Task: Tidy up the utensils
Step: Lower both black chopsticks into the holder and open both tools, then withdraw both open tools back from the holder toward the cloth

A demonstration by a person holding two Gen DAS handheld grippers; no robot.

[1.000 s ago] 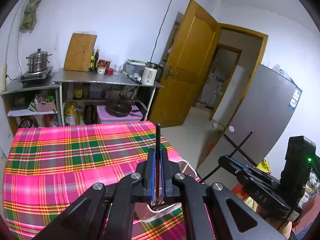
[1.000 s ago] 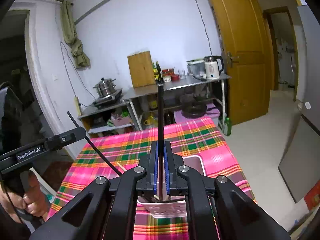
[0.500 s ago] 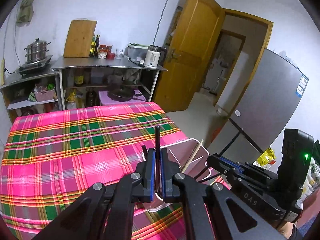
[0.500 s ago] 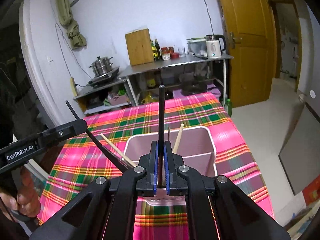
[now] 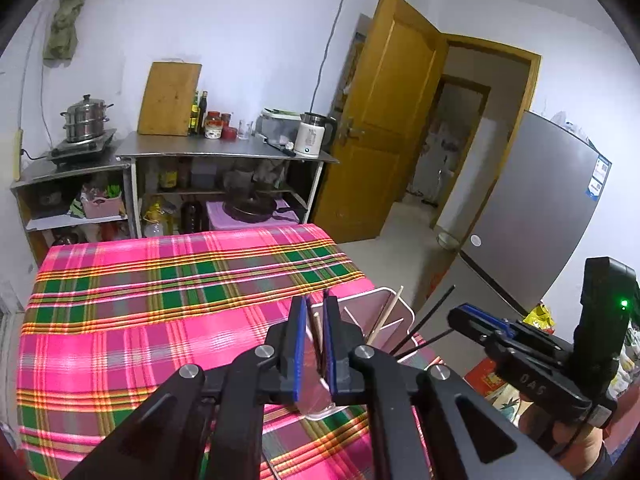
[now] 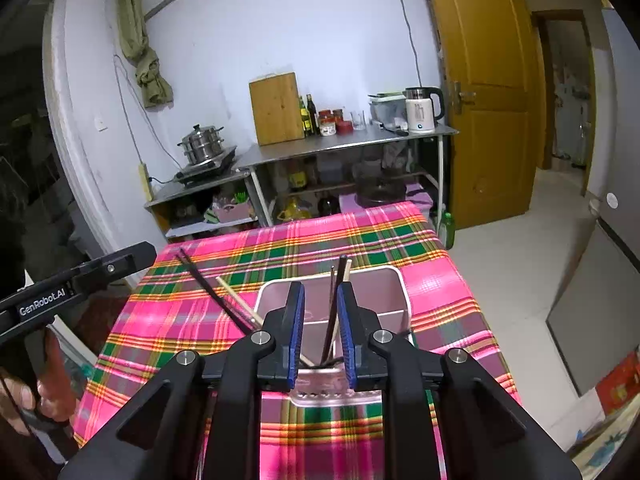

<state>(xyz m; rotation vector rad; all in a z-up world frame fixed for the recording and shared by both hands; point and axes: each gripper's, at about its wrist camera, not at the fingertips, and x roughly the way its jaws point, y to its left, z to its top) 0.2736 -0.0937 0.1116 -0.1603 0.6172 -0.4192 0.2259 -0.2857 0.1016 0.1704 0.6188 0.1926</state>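
Chopsticks (image 6: pixel 335 312), dark and pale wooden ones mixed, stand tilted inside a pink utensil holder (image 6: pixel 394 312) that sits on the table's pink-and-green plaid cloth (image 6: pixel 360 240), near the cloth's right edge. The holder is a rectangular plastic box split by inner dividers; a dark pair and a pale stick lean in the compartment straight ahead of the right hand-held gripper (image 6: pixel 320 332), while another dark stick (image 6: pixel 212 288) and a pale one (image 6: pixel 240 304) slant out over the holder's left rim. The right hand-held gripper hangs just above the holder with its blue-padded jaws spread apart, the dark pair rising between them without being pinched. The left hand-held gripper (image 5: pixel 316 344) is at the holder's left side, jaws parted a little, a pale stick (image 5: pixel 318 330) showing in the gap; whether the pads touch it I cannot tell. Beyond the table stand a steel shelf (image 6: pixel 352 144) with a kettle (image 6: pixel 420 110), a cutting board (image 6: pixel 276 108) and a steamer pot (image 6: pixel 202 146), and a wooden door (image 6: pixel 488 92).
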